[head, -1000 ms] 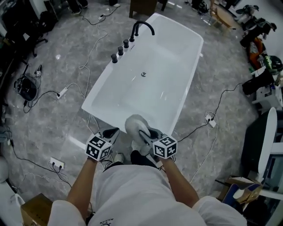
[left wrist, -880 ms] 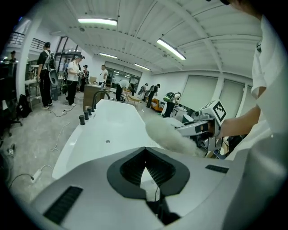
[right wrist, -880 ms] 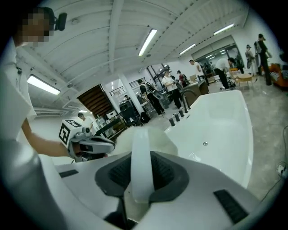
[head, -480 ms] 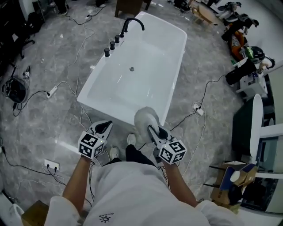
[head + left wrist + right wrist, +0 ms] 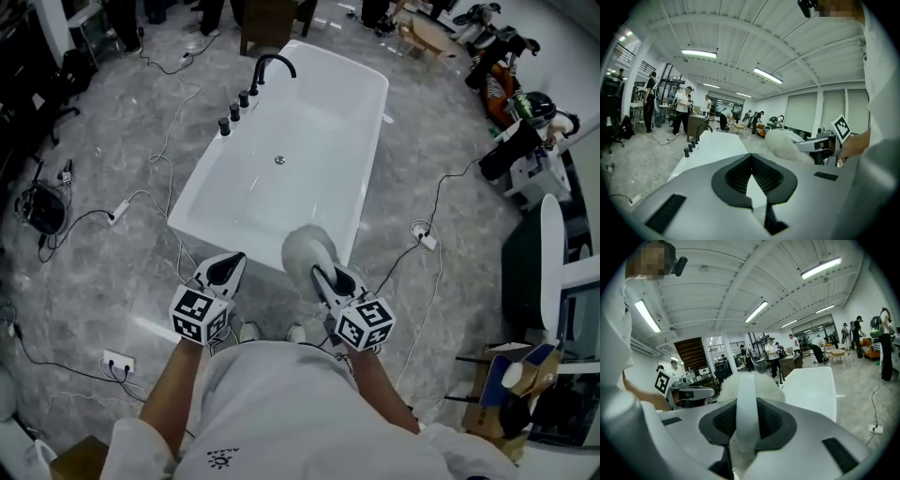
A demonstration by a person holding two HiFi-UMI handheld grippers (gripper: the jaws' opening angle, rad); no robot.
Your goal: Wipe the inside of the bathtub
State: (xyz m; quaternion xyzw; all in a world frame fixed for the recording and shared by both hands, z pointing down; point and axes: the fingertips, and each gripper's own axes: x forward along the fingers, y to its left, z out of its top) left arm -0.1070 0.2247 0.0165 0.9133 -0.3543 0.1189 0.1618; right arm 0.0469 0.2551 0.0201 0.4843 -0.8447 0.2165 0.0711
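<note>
Jaws: right gripper (image 5: pixel 323 277) clamped on strap of fluffy white wiper (image 5: pixel 307 247); left gripper (image 5: pixel 225 268) closed, empty. Bathtub (image 5: pixel 314 111) just ahead, wiper by its near-right corner, not inside yet. Next: lean in, keep wiper flat, overlap strokes twd drain (image 5: pixel 279 160).

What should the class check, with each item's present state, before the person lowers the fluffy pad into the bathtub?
1. Right gripper clamped on the fluffy white pad: ok.
2. Left gripper shut and holding nothing: ok.
3. Bathtub inside free of loose objects: ok, only the drain shows.
4. Pad touching the tub's inside: not ok, it is held short of the near end.
5. Faucet out of the way: ok, at the far end.
6. Tub surface wet or dry: cannot tell.
</note>
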